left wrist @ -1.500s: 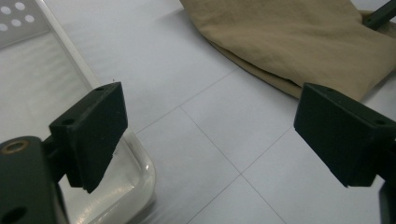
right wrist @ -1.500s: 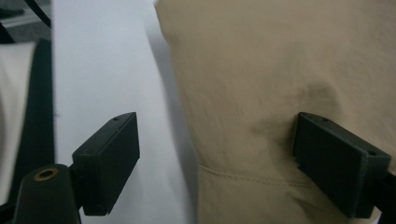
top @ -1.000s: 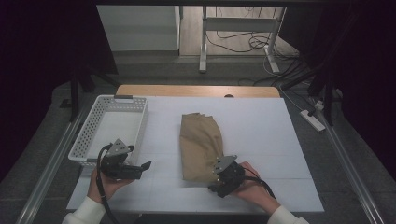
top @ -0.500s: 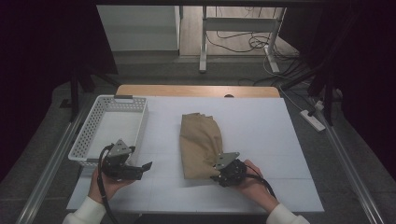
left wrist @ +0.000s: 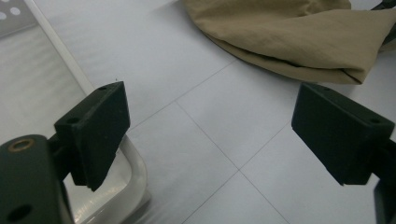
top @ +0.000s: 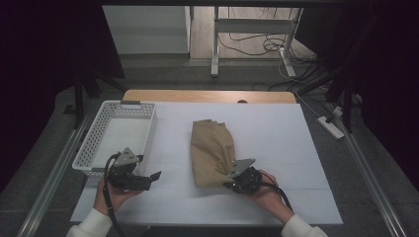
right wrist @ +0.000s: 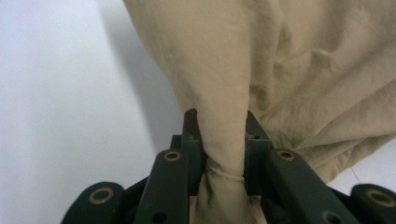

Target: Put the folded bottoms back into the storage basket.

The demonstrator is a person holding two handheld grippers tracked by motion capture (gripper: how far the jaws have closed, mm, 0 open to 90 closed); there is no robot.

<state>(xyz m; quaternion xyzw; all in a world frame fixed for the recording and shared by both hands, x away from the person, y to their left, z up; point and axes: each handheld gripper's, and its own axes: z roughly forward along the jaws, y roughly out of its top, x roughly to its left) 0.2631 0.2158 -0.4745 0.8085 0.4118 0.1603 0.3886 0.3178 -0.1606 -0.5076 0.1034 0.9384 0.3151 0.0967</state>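
Note:
A folded tan cloth (top: 211,150) lies in the middle of the white table (top: 276,128). My right gripper (top: 232,181) is at the cloth's near right corner; its jaws have just been closing and now pinch a bunched fold of the tan cloth (right wrist: 224,154) between them. My left gripper (top: 154,177) hovers low over the table to the left of the cloth, next to the basket's near corner. In the left gripper view its jaws stand wide apart with bare table between them, and the cloth (left wrist: 299,42) lies beyond.
A white perforated basket (top: 94,143) stands at the table's left side, its near rim (left wrist: 135,186) right beside the left jaw. A wooden edge (top: 207,95) borders the table's far side. Metal rails (top: 54,168) run along both sides.
The right gripper has closed on the cloth's near right corner and shifted slightly. The left gripper has stayed in place, open.

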